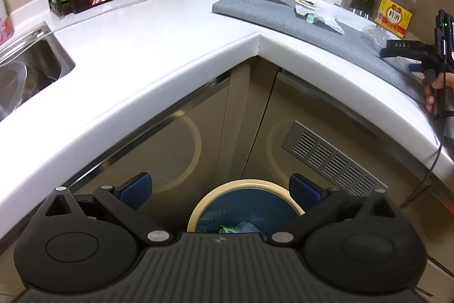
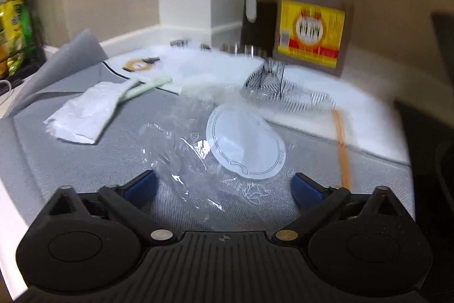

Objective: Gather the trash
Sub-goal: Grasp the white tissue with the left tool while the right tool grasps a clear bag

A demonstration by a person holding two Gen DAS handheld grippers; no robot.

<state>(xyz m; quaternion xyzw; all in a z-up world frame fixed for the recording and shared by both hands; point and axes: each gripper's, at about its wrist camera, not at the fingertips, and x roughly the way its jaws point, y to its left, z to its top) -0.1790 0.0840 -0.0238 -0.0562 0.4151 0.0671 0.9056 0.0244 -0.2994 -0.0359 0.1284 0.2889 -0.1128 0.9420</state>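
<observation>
Inventory, taken nearest to farthest with the grey mat [image 2: 71, 161] as my landmark.

1. My left gripper [image 1: 220, 189]: blue pads spread wide, nothing between them. It hangs off the mat, below the counter edge, over the trash bin [image 1: 198, 203].
2. Trash bin: round, cream rim, blue liner bag. Inside I see a green scrap and crumpled blue-white film.
3. My right gripper [image 2: 224, 186]: jaws parted, empty, low over the mat's near edge. No earlier view to compare.
4. Clear plastic wrap [image 2: 184, 149]: crinkled, glossy, lying on the mat just ahead of the right gripper, between its fingers' line but untouched.
5. Round translucent lid [image 2: 245, 144]: flat oval disc with a printed ring, resting on the wrap.
6. Crumpled white paper [image 2: 85, 115]: soft, folded, on the mat's left part, touching a pale green stick [image 2: 147, 87].
7. Wooden chopsticks [image 2: 342, 144]: thin, straight, crossing the mat's right edge.
8. Black-patterned clear packaging [image 2: 272, 84]: at the mat's far edge, blurred.
9. Amber jug [image 2: 315, 10]: yellow cap, yellow-red label, dark liquid, beyond the mat.
10. Dark bottle with a white handle [image 2: 259, 4]: beside the jug.
11. Steel sink [image 1: 31, 61]: well left of the mat; contents unclear.
</observation>
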